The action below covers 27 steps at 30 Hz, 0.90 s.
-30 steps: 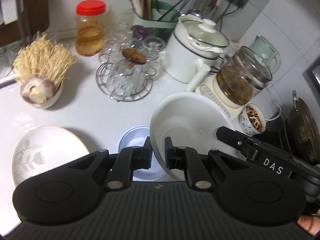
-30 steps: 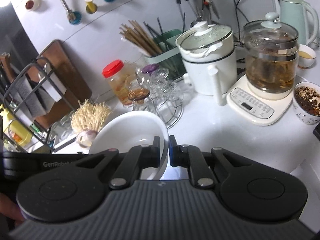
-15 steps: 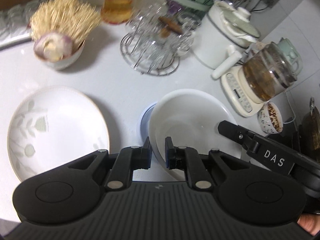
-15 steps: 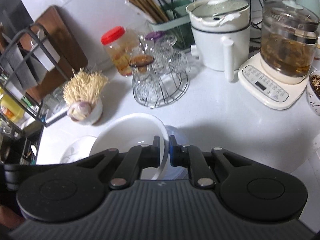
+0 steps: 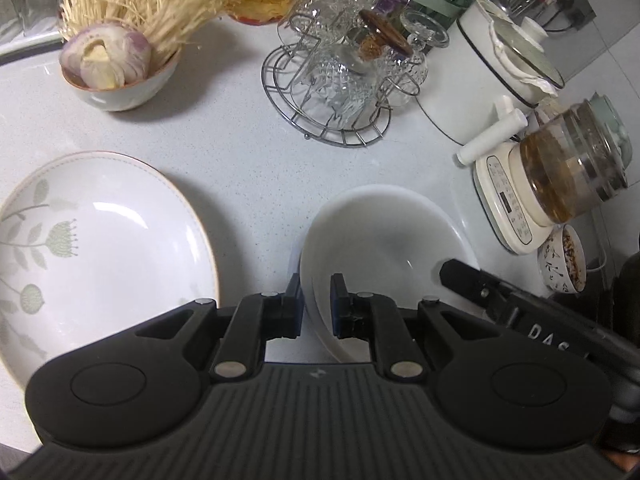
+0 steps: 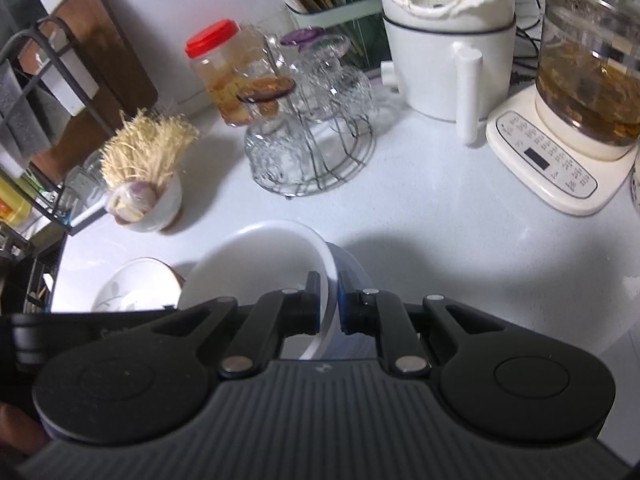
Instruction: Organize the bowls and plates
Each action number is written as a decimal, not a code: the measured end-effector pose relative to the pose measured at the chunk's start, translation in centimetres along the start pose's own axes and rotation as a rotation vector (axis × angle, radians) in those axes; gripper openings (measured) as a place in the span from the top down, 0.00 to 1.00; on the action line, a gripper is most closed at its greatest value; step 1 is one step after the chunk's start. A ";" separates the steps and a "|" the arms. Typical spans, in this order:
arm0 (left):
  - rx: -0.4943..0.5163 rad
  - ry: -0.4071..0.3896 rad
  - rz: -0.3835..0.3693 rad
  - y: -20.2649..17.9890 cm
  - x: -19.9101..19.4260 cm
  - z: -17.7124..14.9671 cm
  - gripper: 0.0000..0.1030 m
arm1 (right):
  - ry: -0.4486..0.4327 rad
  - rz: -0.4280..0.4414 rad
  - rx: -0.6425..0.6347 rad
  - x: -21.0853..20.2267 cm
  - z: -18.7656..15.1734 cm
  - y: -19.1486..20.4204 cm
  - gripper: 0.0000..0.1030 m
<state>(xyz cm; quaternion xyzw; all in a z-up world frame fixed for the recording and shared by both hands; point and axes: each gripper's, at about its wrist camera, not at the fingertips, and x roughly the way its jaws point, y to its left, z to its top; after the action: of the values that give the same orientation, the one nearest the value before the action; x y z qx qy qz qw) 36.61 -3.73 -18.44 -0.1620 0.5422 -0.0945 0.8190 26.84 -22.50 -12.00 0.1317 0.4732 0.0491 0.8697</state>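
A large white bowl (image 5: 384, 240) is held by both grippers over a pale blue bowl (image 6: 352, 268) on the white counter. My left gripper (image 5: 315, 300) is shut on the bowl's left rim. My right gripper (image 6: 329, 300) is shut on its right rim; the bowl also shows in the right wrist view (image 6: 256, 264). The blue bowl is mostly hidden under the white one; a sliver shows in the left wrist view (image 5: 294, 256). A floral plate (image 5: 92, 248) lies to the left, also in the right wrist view (image 6: 132, 284).
A small bowl with onion and noodles (image 5: 120, 68) stands at the back left. A wire rack of glass cups (image 5: 340, 76), a white pot (image 5: 500, 60), a glass kettle on its base (image 5: 560, 176) and a small patterned cup (image 5: 564, 260) crowd the back and right.
Both grippers have lowered the white bowl toward the counter onto the blue bowl, which is now nearly covered. The views have dropped closer to the counter.
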 end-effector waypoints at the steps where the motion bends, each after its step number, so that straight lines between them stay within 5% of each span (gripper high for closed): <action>1: -0.001 0.002 0.007 -0.1 0.3 0.1 0.87 | 0.005 -0.004 -0.009 0.3 0.0 -0.1 0.88; 18: 0.006 0.009 0.089 0.5 1.3 1.0 0.86 | 0.043 0.035 -0.032 2.5 0.8 -0.6 0.87; 19: 0.008 0.012 0.093 0.5 1.2 0.9 0.86 | 0.043 0.038 -0.022 2.5 1.0 -0.8 0.85; 22: 0.011 0.009 0.097 0.6 1.0 0.9 0.70 | 0.036 0.041 0.014 2.2 1.2 -1.4 0.43; 27: 0.009 -0.002 0.105 0.7 0.4 0.6 0.60 | 0.050 0.062 0.057 2.6 1.0 -2.4 0.42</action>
<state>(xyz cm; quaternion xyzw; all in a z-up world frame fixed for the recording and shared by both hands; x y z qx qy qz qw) 37.30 -3.09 -18.87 -0.1299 0.5486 -0.0538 0.8242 29.00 -24.42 -14.19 0.1698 0.4918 0.0656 0.8514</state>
